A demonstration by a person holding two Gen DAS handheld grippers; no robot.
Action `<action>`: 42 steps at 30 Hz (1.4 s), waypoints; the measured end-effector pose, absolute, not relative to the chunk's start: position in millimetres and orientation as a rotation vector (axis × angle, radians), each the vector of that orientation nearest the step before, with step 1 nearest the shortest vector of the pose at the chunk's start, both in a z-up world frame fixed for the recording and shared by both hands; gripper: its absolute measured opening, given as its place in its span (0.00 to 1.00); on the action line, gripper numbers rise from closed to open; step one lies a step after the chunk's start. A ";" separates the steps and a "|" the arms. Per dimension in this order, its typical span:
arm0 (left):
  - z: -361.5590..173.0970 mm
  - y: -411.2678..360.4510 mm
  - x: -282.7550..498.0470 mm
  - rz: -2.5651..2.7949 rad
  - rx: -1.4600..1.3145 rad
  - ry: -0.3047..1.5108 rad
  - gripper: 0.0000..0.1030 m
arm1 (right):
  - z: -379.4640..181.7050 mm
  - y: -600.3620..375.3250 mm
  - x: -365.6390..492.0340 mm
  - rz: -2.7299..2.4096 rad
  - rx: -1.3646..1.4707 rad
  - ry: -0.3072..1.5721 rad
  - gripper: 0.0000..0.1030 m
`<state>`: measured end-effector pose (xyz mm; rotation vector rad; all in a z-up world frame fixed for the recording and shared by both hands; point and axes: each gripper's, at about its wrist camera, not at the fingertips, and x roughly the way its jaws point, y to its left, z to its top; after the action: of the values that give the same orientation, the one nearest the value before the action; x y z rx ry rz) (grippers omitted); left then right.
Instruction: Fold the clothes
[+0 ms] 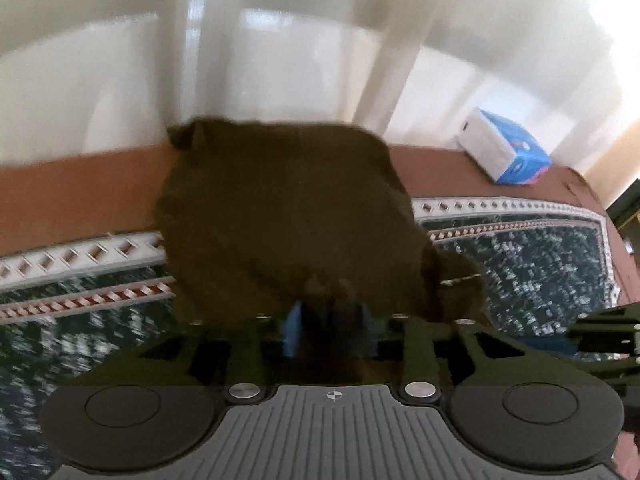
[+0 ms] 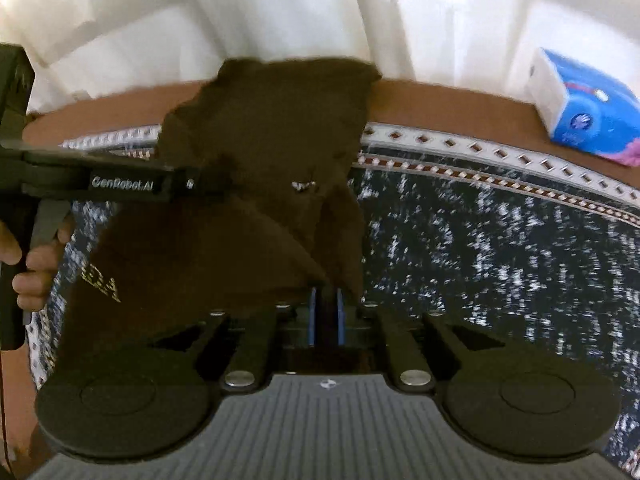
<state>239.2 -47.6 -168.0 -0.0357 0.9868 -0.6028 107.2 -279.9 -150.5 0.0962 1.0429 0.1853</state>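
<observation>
A dark brown garment [image 1: 280, 216] hangs lifted above a dark patterned cloth [image 1: 552, 268]. My left gripper [image 1: 330, 330] is shut on a bunched edge of the garment, its blue pads [image 1: 294, 330] pinching the fabric. In the right wrist view the same garment [image 2: 260, 152] spreads up and to the left, with a gold print at lower left. My right gripper [image 2: 328, 316] is shut on another edge of it. The left gripper [image 2: 200, 186] reaches in from the left in that view, with the hand holding it.
A blue and white tissue pack [image 1: 506, 148] lies at the far right on the brown surface [image 1: 80, 196]; it also shows in the right wrist view [image 2: 580, 108]. White curtains [image 1: 280, 40] hang behind. The patterned cloth has a white diamond border [image 2: 500, 156].
</observation>
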 end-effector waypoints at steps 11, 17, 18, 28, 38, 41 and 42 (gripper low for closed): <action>-118.3 2.3 164.6 -0.772 0.014 0.973 0.53 | -73.0 -299.7 -6.1 0.114 0.121 0.925 0.39; -154.3 -12.0 127.5 -0.796 0.011 1.069 0.53 | -98.5 -326.8 -74.4 -0.004 0.152 1.043 0.39; -156.8 -16.5 124.2 -0.796 0.016 1.071 0.53 | -103.6 -332.5 -84.7 -0.021 0.165 1.061 0.39; -180.1 -49.3 104.7 -0.694 0.096 1.074 0.55 | -153.3 -358.4 -115.9 0.047 0.207 1.137 0.44; -132.4 -53.8 127.6 -0.643 -0.044 1.087 0.60 | -166.2 -359.3 -108.5 0.200 0.216 1.173 0.03; -124.8 -62.6 141.1 -0.650 -0.105 1.115 0.63 | -145.3 -363.0 -118.4 0.241 0.281 1.120 0.02; -123.0 -67.4 146.7 -0.655 -0.111 1.130 0.63 | -135.7 -364.2 -122.4 0.264 0.309 1.097 0.01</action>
<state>146.7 -67.4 -123.0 -0.1109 1.1299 -0.6551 -122.4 -364.2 -135.7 0.3093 1.0971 0.2641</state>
